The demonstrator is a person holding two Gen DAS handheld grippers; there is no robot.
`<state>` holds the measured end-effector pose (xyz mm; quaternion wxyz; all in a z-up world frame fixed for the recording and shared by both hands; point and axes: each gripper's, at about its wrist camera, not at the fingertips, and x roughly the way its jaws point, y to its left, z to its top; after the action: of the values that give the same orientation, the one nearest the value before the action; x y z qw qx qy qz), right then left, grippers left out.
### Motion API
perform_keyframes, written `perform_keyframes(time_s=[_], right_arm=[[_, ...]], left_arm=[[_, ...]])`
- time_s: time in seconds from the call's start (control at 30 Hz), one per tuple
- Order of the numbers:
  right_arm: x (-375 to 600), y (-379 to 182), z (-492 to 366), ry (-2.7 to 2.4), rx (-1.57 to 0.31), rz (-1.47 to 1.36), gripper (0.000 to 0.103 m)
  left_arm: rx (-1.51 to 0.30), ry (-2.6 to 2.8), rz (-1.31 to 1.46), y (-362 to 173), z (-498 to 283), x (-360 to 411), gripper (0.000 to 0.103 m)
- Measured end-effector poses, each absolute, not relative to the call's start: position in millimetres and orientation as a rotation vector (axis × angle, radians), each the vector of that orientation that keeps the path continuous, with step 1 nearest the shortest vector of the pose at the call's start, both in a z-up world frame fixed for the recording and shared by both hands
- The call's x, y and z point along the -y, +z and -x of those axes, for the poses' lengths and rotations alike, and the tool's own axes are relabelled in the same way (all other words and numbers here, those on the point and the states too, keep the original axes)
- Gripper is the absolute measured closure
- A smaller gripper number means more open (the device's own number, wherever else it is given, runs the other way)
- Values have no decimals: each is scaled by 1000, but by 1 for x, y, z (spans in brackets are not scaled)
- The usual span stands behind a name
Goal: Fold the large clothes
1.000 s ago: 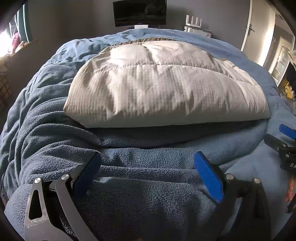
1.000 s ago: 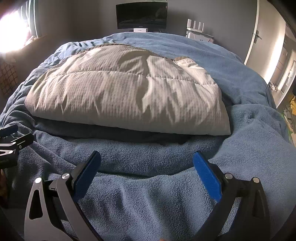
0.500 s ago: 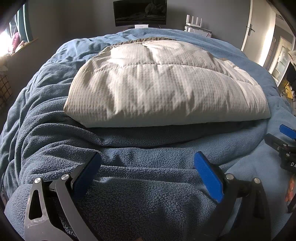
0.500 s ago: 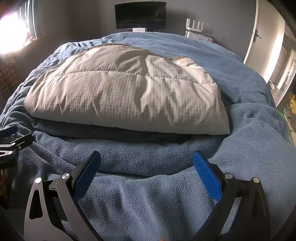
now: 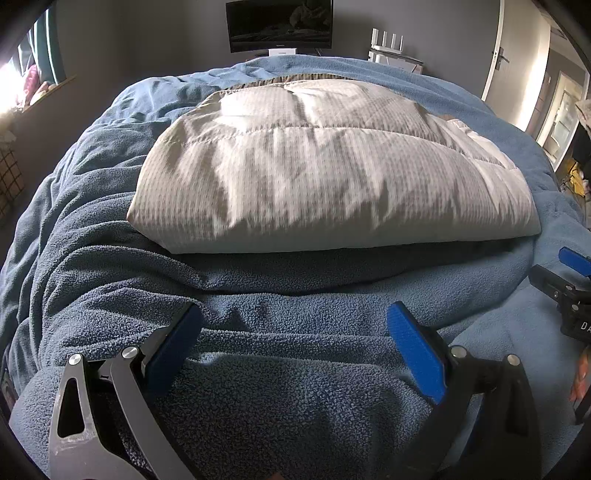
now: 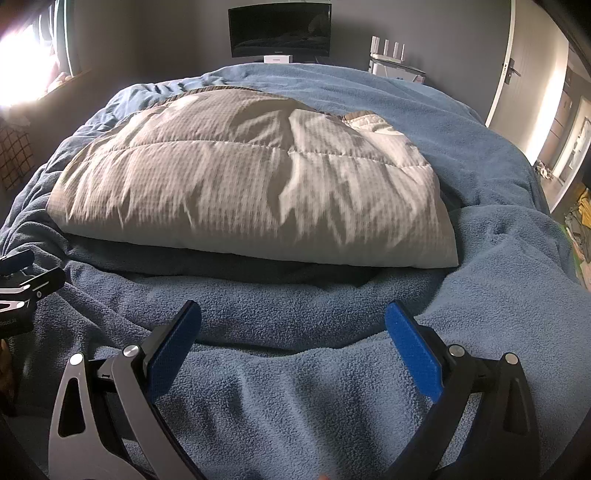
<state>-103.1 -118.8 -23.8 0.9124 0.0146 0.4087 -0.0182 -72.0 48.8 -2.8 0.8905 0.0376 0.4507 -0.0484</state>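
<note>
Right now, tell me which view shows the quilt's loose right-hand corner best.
The right wrist view: the beige quilt shows its bunched far-right corner clearly. The left wrist view shows that corner smaller and flatter, near the quilt's edge.

a dark monitor [image 6: 279, 30] and a white router [image 6: 388, 50] stand against the grey wall, a door [image 6: 521, 70] at right

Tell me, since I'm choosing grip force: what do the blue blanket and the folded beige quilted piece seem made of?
Blue blanket: likely fleece, matte, with a nubby pilled pile visible up close. Folded beige quilted piece: seemingly thin woven shell over puffy filling, with a slight sheen, a fine grid texture and stitched seam lines. The filling itself isn't visible.
</note>
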Motion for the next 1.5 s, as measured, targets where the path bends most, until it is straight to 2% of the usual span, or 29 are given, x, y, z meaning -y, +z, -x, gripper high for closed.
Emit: perform_keyframes(time_s=[1.5], right_arm=[[119,-24,103,-38,-844,-30,7]], left_arm=[[-940,-114,-91,-3,73,-42,7]])
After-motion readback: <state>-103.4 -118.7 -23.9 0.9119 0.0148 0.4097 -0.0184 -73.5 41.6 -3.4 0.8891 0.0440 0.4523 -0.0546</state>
